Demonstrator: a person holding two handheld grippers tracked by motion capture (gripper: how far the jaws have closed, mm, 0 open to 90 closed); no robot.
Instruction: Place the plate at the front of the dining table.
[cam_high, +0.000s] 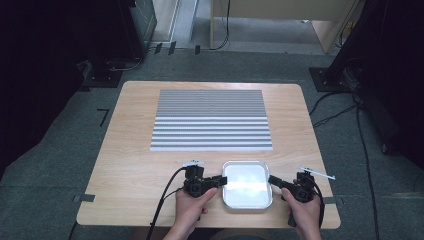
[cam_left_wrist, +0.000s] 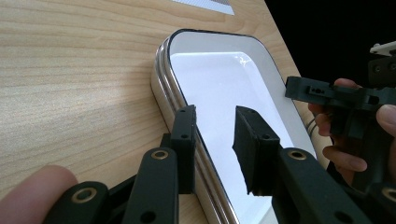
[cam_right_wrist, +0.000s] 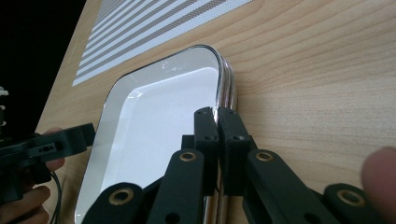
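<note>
Wooden table (cam_high: 135, 170) carried a white tray (cam_high: 247, 184) at its near edge, below a striped mat (cam_high: 211, 120); left gripper (cam_left_wrist: 215, 140) straddled the tray's left rim, jaws apart, while right gripper (cam_right_wrist: 217, 135) pinched its right rim

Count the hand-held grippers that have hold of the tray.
1. The right hand-held gripper is clamped shut on the tray at its right rim. The left hand-held gripper straddles the left rim with its jaws apart, not gripping.

I am reading no text, label, brand, number or sign anywhere here, neither on the tray (cam_high: 247, 184) nor on the striped mat (cam_high: 211, 120).
</note>
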